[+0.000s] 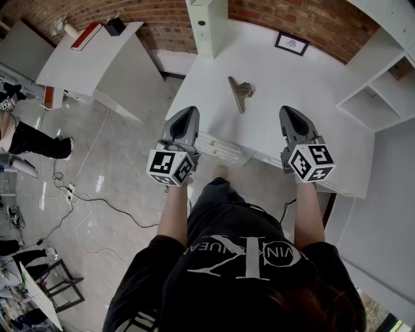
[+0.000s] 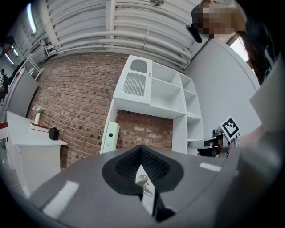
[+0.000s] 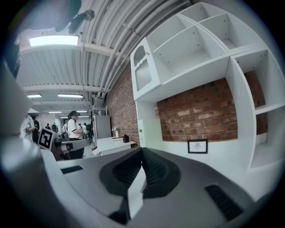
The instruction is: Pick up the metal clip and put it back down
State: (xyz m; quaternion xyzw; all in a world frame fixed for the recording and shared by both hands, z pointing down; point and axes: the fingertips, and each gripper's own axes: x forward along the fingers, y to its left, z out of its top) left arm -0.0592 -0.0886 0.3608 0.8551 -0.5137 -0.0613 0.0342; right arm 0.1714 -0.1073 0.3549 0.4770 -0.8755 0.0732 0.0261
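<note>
The metal clip (image 1: 240,93) is showing a dull silvery sheen, lying ahead of the left hand-held gripper (image 1: 189,111) and the right hand-held gripper (image 1: 289,110). Their shells are looking like smooth matt grey plastic, and the inner pads (image 2: 153,164) are showing a ribbed black face. The surface (image 1: 292,78) ahead of them is reading as smooth matt white. Beyond it the brick wall (image 1: 149,19) is looking rough and unglazed. Left of the left hand-held gripper the floor (image 1: 110,175) is shining glossy, throwing back pale reflections.
</note>
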